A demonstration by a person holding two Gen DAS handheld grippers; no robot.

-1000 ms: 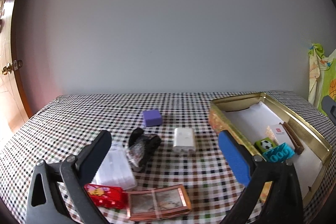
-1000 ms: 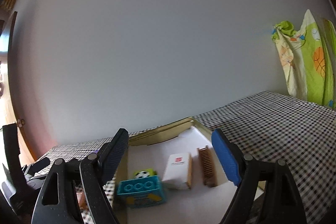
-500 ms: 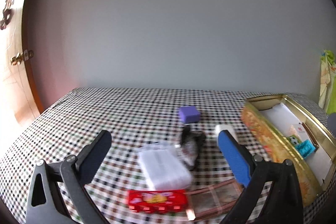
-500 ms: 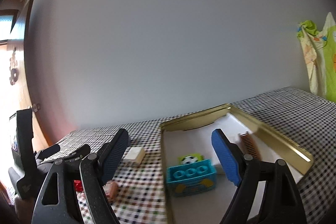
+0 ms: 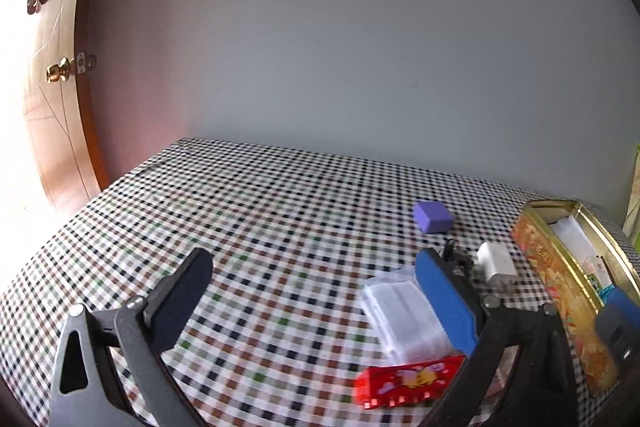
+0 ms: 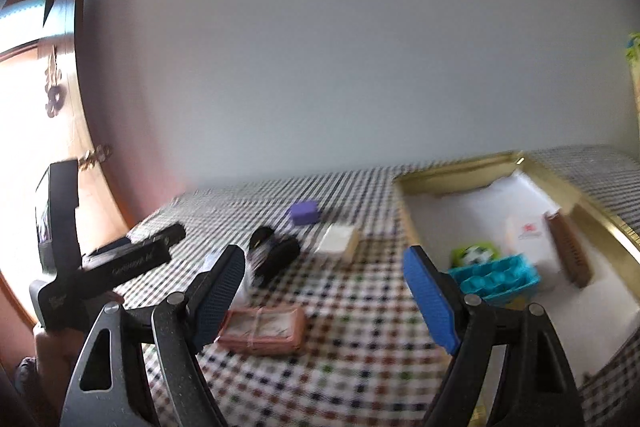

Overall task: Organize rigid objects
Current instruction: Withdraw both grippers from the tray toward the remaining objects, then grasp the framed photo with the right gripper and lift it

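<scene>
Both views have been swung leftward, off the gold rectangular tin (image 6: pixel 592 223) toward the loose items. The left gripper (image 5: pixel 312 301) and right gripper (image 6: pixel 324 291) are held wide, empty. Nearest lies a red printed packet (image 5: pixel 408 381), then a clear plastic case (image 5: pixel 404 315), farthest a purple cube (image 5: pixel 433 217); another pickup seems intended.

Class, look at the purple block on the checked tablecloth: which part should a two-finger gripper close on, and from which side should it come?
Grip the purple block across two opposite vertical side faces, coming down from above and the near side. It lies flat and squat on the tablecloth, standing apart from the other items, so both sides seem free; the open right gripper looks wide enough.
</scene>
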